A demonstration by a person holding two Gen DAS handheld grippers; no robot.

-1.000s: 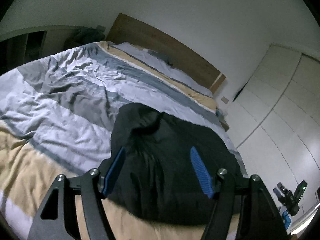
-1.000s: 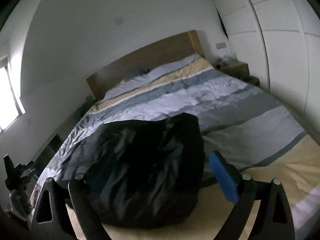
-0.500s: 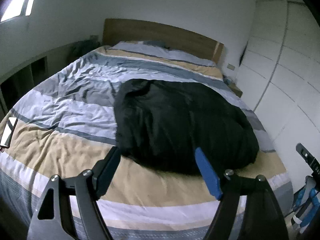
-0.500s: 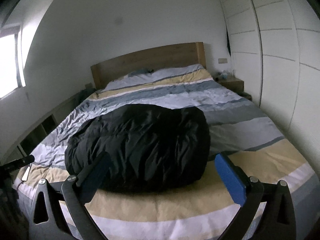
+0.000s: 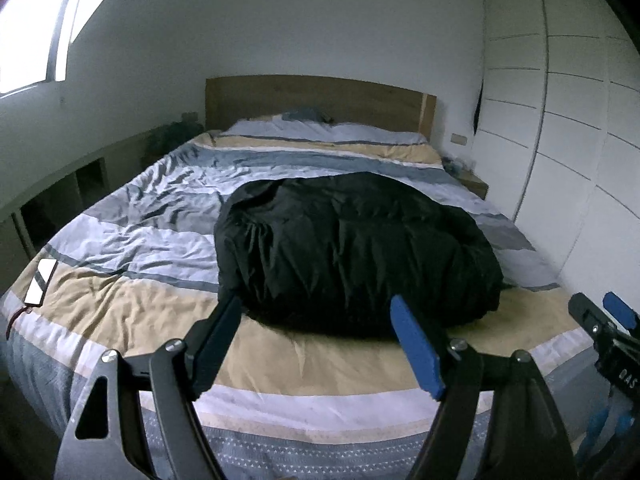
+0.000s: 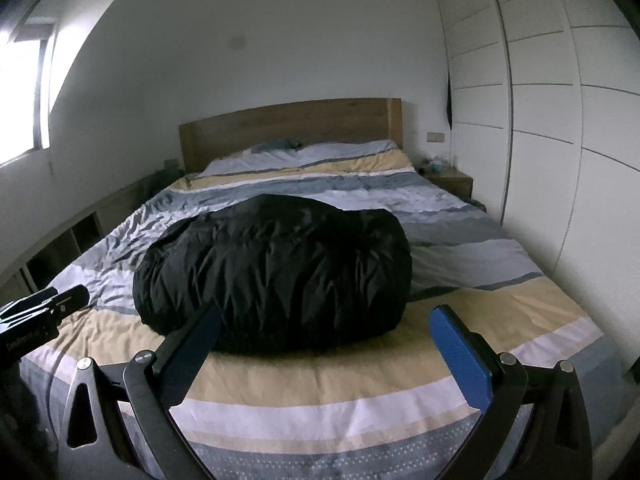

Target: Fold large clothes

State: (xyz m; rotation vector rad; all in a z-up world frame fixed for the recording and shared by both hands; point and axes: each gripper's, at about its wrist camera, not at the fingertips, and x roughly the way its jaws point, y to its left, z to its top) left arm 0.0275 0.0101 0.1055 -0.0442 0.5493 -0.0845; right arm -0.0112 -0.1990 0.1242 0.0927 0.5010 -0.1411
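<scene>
A black puffy jacket lies bundled mid-bed, nearer the foot edge. Left tool and right tool hover released, apart from it.

A home bedroom; a made bed with wooden headboard; white built-in wardrobe.

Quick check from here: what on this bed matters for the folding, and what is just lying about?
For the job: black jacket, left gripper, right gripper, both open and empty.

Lying about: phone at the bed's edge, nightstand.
</scene>
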